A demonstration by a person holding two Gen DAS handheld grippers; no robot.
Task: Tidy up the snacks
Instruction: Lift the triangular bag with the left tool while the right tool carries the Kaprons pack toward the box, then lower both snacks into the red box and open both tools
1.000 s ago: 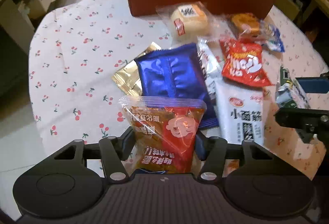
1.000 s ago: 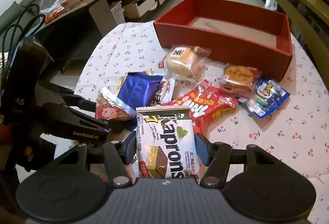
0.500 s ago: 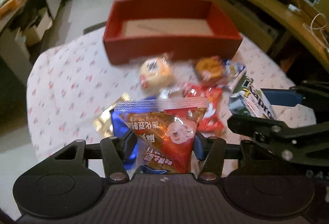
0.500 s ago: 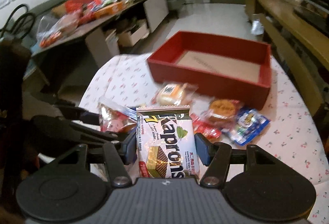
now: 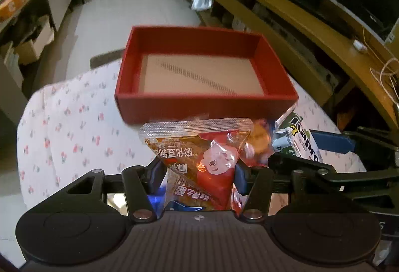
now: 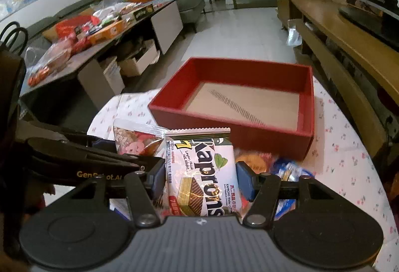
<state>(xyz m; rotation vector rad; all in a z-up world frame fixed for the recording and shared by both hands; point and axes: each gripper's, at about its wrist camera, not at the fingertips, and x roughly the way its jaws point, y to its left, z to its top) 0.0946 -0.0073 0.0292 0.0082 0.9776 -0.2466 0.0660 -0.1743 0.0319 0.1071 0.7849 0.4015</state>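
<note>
My left gripper (image 5: 198,172) is shut on an orange-red snack packet (image 5: 199,159) with a cartoon face, held in the air in front of the red box (image 5: 174,105). My right gripper (image 6: 200,177) is shut on a white Kaprons wafer pack (image 6: 202,172), also held up in front of the red box (image 6: 224,130). The box interior is bare cardboard. Each gripper shows in the other's view: the right one with the wafer pack (image 5: 296,144) on the right, the left one with the orange-red packet (image 6: 134,139) on the left. Other snacks lie mostly hidden below.
The round table has a white cherry-print cloth (image 5: 62,127). An orange biscuit pack (image 6: 251,162) and a blue wrapper (image 6: 286,167) lie before the box. A wooden bench (image 6: 349,47) runs on the right. A cluttered side table (image 6: 99,22) stands far left.
Both grippers have risen with their packets and tilted up toward the red box. The snack pile on the table has dropped out of sight beneath them.
</note>
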